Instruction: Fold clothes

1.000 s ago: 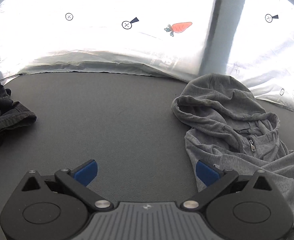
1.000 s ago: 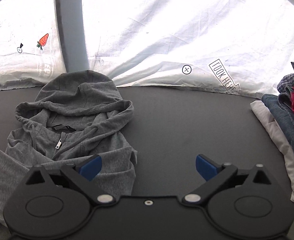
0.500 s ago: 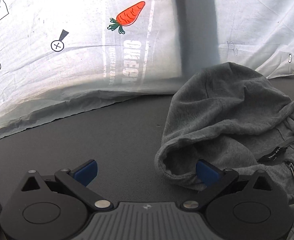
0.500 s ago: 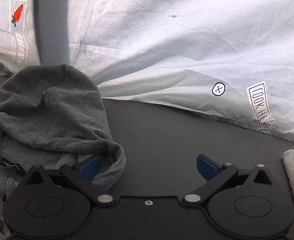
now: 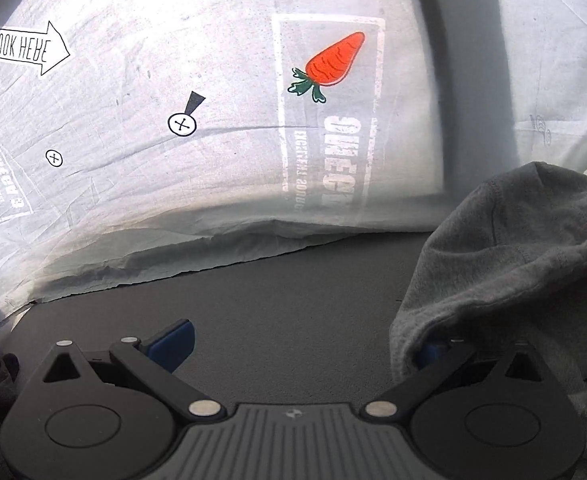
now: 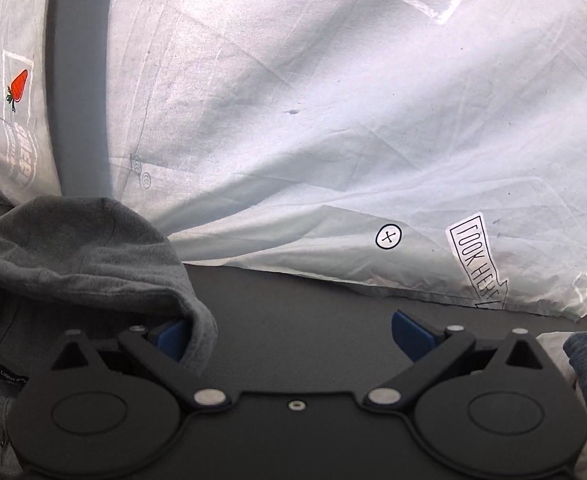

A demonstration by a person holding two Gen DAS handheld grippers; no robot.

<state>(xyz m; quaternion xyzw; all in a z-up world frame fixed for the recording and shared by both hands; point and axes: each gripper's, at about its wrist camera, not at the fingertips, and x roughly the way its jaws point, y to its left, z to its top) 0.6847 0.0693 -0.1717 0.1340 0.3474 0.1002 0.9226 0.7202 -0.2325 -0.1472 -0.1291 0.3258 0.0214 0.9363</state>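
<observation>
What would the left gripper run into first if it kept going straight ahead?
Probably bare dark tabletop, then the white printed sheet behind. The grey hoodie covers only its right finger, though depth is unclear.

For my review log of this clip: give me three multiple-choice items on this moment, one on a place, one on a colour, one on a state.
1. In the left wrist view, the hoodie lies
A. left of the gripper
B. at the right
C. out of sight

2. The finger pads are
A. blue
B. red
C. white

3. The right gripper is
A. shut on cloth
B. shut, empty
C. open

Answers:
1. B, the grey hood covers the left gripper's right finger.
2. A, blue pads show in both views.
3. C, its fingers stand wide apart, the left one under the hood's edge.
</observation>
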